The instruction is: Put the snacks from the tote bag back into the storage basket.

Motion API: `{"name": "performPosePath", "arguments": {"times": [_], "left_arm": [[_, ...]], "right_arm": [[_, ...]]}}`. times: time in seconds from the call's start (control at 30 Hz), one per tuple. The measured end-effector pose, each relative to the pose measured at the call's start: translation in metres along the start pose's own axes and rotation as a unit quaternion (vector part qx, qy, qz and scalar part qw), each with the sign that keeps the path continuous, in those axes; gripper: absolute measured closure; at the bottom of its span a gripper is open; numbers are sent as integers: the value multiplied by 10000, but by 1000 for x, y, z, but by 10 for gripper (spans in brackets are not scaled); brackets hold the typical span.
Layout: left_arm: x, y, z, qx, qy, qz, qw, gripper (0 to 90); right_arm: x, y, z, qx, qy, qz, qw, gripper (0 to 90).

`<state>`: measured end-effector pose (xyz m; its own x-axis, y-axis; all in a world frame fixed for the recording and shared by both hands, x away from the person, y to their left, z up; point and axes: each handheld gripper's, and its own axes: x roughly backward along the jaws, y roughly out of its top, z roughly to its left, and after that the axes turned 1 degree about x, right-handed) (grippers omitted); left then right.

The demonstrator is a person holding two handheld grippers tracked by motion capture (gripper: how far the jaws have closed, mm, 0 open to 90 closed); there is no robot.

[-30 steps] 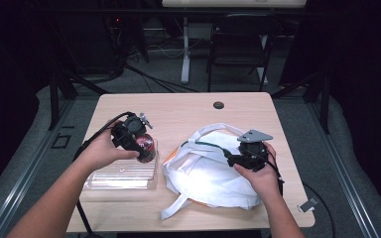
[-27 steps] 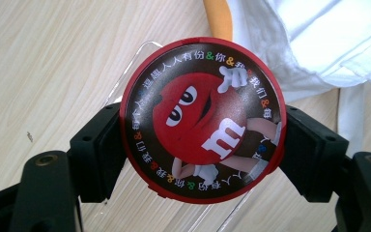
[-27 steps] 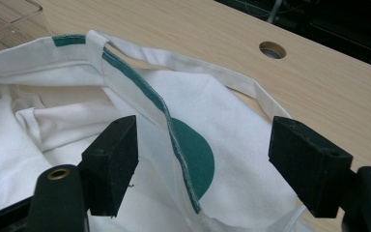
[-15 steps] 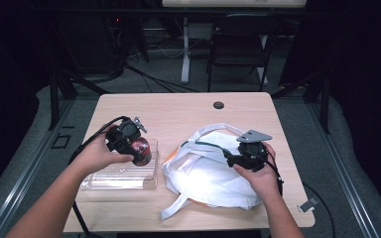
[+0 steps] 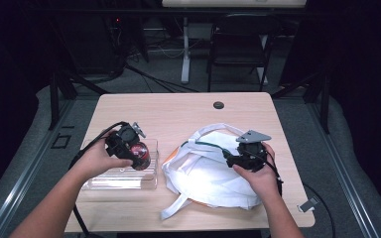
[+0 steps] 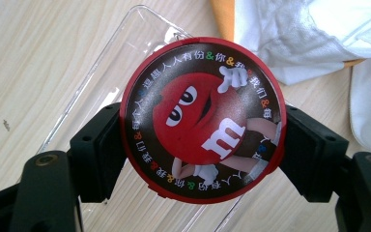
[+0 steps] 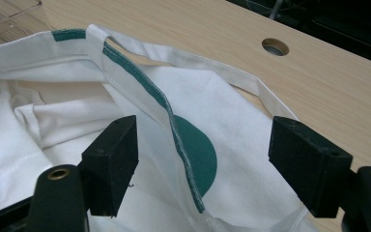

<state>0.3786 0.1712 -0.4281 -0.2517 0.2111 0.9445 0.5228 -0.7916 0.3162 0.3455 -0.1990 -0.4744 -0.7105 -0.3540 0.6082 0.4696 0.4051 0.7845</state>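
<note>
Left tongs are closed on a round red candy tin, one black pad pressed against each side of its rim, with the printed lid facing the left gripper view. Beneath the tin lies a clear plastic tray on the wooden tabletop. In the high view the left tongs hold the tin over the right end of the tray, just left of a white cloth bag.

Right tongs are spread wide, with nothing between the pads; they sit over the bag, whose green-trimmed edge runs up between the jaws without either pad visibly touching it. In the high view the right tongs rest on the upper right part of the bag, near its looped handle. A round hole marks the far edge of the tabletop.

Compared with one second earlier, the left tongs and tin have shifted slightly leftward and toward the person, while the right tongs and the bag lie as before.
</note>
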Motion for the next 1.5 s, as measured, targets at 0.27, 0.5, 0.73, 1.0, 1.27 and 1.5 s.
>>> {"name": "performPosePath", "arguments": {"times": [0.27, 0.5, 0.73, 1.0, 1.27, 1.5], "left_arm": [[-8, -3, -1, 20, -40, 40, 10000, 255], [-19, -8, -2, 91, -75, 104, 9999, 255], [-29, -12, -1, 186, -110, 113, 9997, 255], [-35, -15, -1, 282, -130, 117, 9994, 255], [-41, -16, -2, 317, -122, 172, 9993, 255], [-44, -16, -3, 369, -140, 159, 9991, 255]], "right_arm": [[-1, 0, 1, 11, 1, -2, 10000, 259], [-1, 0, 1, 16, -4, 7, 10000, 258], [-1, 0, 2, 16, 2, 11, 10000, 259], [-2, 0, 1, 20, 29, 9, 10000, 259], [-3, 1, 3, 46, 41, 2, 10000, 259], [-3, 2, 2, 19, 52, -38, 10000, 259]]}}
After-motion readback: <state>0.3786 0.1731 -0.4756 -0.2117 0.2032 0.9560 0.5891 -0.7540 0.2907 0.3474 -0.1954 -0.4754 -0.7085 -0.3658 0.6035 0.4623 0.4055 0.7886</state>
